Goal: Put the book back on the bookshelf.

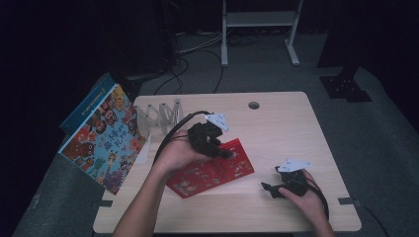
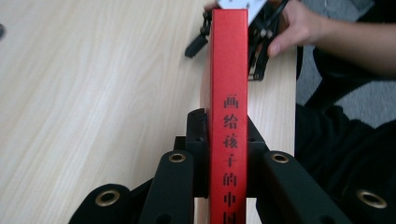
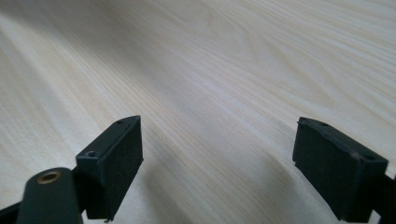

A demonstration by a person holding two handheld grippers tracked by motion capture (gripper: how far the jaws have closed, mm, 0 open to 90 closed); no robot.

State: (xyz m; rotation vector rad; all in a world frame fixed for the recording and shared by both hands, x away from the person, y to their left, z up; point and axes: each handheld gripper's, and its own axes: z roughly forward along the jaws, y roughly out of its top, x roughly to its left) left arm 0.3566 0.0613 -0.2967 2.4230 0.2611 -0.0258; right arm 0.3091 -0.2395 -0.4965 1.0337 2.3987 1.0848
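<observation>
A red book (image 1: 212,172) with small pictures on its cover sits slantwise over the middle of the wooden table (image 1: 276,123). My left gripper (image 1: 225,152) is shut on its upper edge. In the left gripper view the red spine (image 2: 229,84) with dark characters runs straight up between the two black jaws of the left gripper (image 2: 227,126), which press on both sides. My right gripper (image 1: 269,190) is held low near the table's front right, a little right of the book. Its jaws (image 3: 219,154) stand wide apart over bare wood with nothing between them.
A large colourful picture book (image 1: 104,140) leans at the table's left edge, a blue book (image 1: 84,106) behind it. A pale folding rack (image 1: 160,116) stands at the back left. A cable hole (image 1: 254,105) marks the back edge. White desk legs (image 1: 225,34) stand on the floor beyond.
</observation>
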